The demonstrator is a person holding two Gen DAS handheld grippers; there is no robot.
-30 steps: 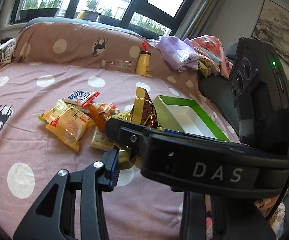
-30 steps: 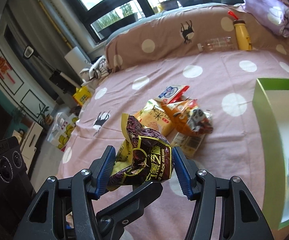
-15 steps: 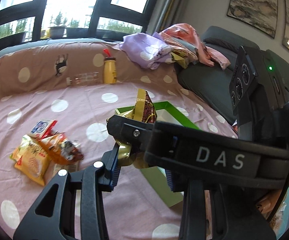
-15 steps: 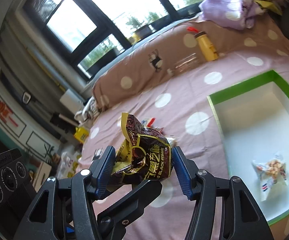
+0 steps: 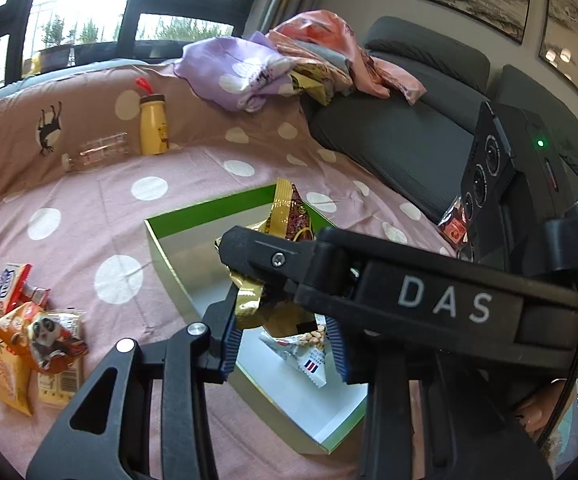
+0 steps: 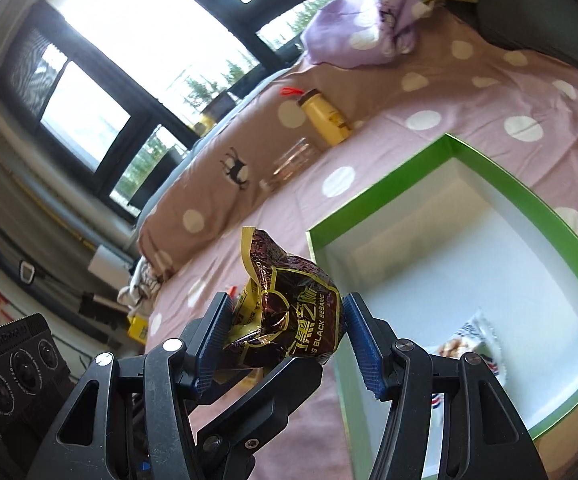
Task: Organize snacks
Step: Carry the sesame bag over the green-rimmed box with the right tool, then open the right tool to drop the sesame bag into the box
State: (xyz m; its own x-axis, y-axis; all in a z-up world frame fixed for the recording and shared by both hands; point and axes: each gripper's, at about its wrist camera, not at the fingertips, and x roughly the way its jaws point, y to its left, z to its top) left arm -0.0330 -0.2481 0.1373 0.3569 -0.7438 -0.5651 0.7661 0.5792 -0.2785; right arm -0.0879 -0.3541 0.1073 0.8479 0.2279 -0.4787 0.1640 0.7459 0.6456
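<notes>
crumpled brown-and-gold sesame packet (image 6: 289, 316)

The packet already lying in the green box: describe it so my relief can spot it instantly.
Start at the green-rimmed white box on the pink polka-dot bedspread. On its white floor, near the corner closest to the right tool, lies one small packet. It is clear and white with nuts showing and a blue-and-red mark, unlike the dark black sesame bag held in the tool.
</notes>
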